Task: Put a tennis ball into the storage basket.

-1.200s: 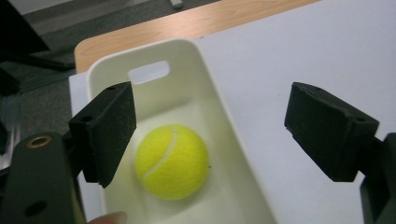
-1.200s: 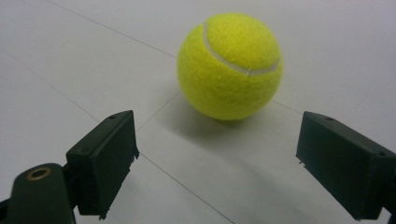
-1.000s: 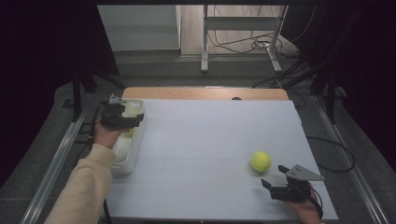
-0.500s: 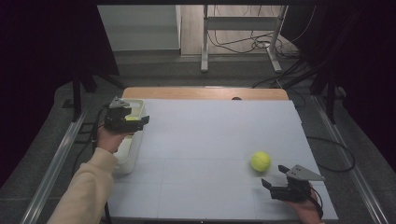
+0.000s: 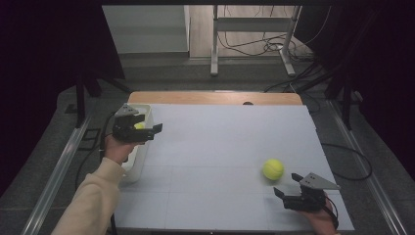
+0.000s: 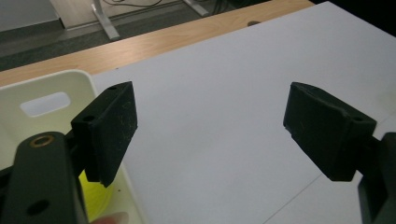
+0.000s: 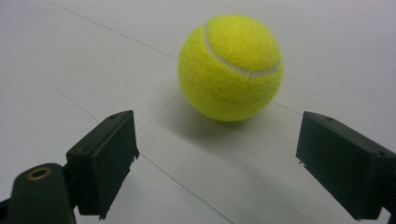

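Left hand-held gripper (image 5: 147, 130) has lifted; fuzzy yellow tennis ball (image 5: 273, 169) rests.

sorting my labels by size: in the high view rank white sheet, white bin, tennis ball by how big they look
1. white sheet
2. white bin, partly hidden by the left gripper
3. tennis ball

A yellow ball (image 6: 95, 198) in the white bin (image 6: 56, 86) (left gripper view) sits mostly hidden behind a jaw.

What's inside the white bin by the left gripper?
Something yellow-green sits in the white bin, glimpsed past the left gripper with jaws open. The gripper and hand hide the rest of the inside.
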A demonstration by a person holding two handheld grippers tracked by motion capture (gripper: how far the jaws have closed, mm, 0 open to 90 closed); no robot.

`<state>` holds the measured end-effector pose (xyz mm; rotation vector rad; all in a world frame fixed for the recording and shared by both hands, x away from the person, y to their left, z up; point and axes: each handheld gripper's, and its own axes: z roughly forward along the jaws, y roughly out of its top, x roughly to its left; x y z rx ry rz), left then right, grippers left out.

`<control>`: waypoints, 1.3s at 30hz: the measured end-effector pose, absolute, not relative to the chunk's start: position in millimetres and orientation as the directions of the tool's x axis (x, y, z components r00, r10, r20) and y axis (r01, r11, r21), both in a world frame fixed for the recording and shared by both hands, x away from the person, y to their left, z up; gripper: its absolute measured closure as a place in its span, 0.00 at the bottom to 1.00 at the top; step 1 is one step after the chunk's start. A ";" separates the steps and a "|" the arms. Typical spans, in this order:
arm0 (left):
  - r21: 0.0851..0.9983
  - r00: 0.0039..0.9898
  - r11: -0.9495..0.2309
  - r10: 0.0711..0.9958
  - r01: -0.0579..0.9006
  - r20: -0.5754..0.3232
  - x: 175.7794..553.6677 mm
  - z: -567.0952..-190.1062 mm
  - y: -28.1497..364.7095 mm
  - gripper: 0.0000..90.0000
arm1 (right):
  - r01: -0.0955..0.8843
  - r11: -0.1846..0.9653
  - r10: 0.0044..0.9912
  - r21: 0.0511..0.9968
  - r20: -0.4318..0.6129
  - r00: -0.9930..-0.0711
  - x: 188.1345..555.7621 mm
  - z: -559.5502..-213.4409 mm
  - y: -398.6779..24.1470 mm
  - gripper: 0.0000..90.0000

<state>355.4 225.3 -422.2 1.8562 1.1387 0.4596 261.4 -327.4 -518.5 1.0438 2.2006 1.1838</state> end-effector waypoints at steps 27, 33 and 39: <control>0.848 0.617 -0.211 0.770 0.486 -0.163 341.1 -421.8 192.0 0.21 | 0.408 0.352 0.781 0.843 -0.024 -0.624 262.2 -518.1 -327.5 0.15; 0.848 0.630 -0.220 0.760 0.482 -0.160 339.4 -422.0 186.0 0.21 | 0.409 0.355 0.780 0.841 -0.025 -0.625 262.1 -518.0 -327.4 0.15; 0.849 0.643 -0.227 0.748 0.476 -0.161 337.2 -422.3 180.3 0.21 | 0.410 0.355 0.780 0.840 -0.024 -0.625 262.2 -518.1 -327.3 0.15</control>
